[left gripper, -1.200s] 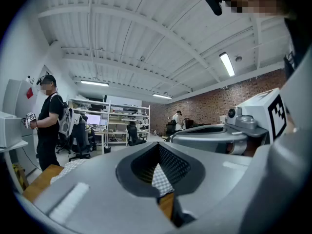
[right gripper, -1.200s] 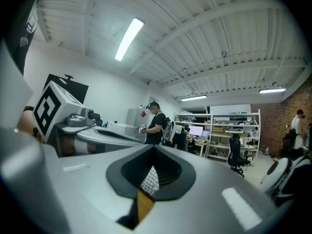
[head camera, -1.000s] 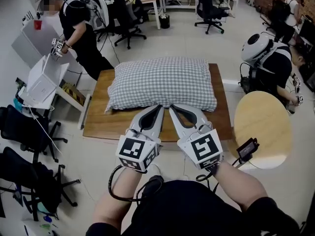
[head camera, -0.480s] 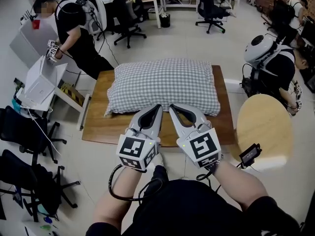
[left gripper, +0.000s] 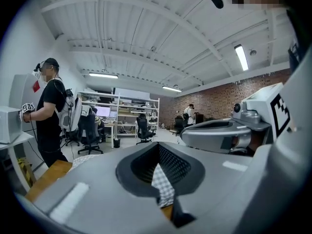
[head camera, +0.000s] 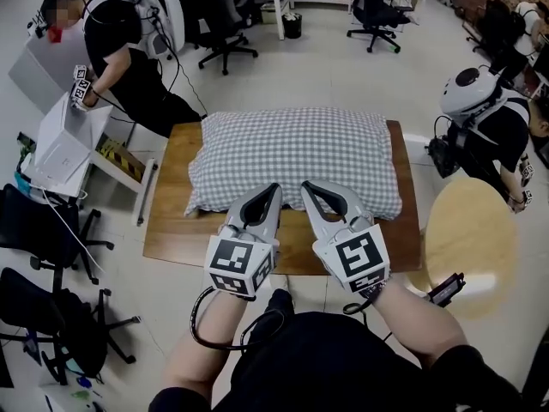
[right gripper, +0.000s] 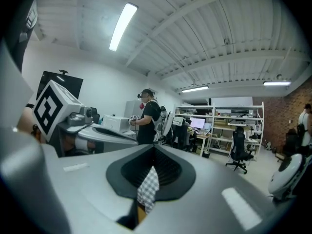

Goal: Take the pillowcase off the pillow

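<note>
A pillow in a grey-and-white checked pillowcase [head camera: 292, 161] lies across a low wooden table [head camera: 171, 230]. In the head view my left gripper [head camera: 274, 187] and right gripper [head camera: 306, 185] are side by side, both shut and empty, with their tips over the pillow's near edge. Whether they touch the cloth I cannot tell. In the left gripper view a strip of the checked cloth [left gripper: 163, 184] shows through the gap behind the shut jaws. The right gripper view shows the same cloth [right gripper: 147, 189].
A person in black [head camera: 111, 50] stands at a white box at the table's far left. Another person with a white helmet [head camera: 485, 110] crouches at the right. A round pale table [head camera: 472, 239] is near my right arm. Office chairs [head camera: 43, 230] crowd the left side.
Table and pillow have come closer and lower in the head view as I moved toward them. Both grippers stay shut and side by side, now over the pillow's near edge.
</note>
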Action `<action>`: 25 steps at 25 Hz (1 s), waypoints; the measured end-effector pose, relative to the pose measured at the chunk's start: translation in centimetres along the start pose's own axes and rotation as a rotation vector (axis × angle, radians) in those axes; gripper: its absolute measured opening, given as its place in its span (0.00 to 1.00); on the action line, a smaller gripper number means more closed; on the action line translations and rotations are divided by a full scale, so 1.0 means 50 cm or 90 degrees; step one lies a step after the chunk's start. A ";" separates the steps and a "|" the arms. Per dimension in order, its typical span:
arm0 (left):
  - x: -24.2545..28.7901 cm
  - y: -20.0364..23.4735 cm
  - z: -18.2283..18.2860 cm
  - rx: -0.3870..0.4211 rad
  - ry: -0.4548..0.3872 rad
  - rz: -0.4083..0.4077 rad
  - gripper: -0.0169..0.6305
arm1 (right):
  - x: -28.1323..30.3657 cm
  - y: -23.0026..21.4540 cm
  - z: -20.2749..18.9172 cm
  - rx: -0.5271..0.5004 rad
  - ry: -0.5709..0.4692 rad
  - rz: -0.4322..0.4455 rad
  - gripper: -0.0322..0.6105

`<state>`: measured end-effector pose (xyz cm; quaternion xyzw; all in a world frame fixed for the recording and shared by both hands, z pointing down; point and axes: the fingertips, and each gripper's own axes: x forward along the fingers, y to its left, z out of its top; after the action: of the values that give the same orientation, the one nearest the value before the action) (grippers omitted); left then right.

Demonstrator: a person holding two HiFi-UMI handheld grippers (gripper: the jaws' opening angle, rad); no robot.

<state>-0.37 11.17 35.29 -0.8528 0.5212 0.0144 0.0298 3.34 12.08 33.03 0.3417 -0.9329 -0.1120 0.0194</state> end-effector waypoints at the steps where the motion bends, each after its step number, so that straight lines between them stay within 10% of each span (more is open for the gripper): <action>1: 0.013 0.031 -0.001 -0.005 0.005 0.004 0.03 | 0.029 -0.010 -0.001 0.004 0.005 0.000 0.05; 25: 0.182 0.750 -0.148 -0.176 0.109 0.091 0.43 | 0.652 -0.076 -0.058 0.034 0.088 0.022 0.05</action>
<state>-29.66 -14.46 40.84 -0.8075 0.5743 0.0155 -0.1337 -18.88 -12.24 33.68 0.3331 -0.9377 -0.0628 0.0768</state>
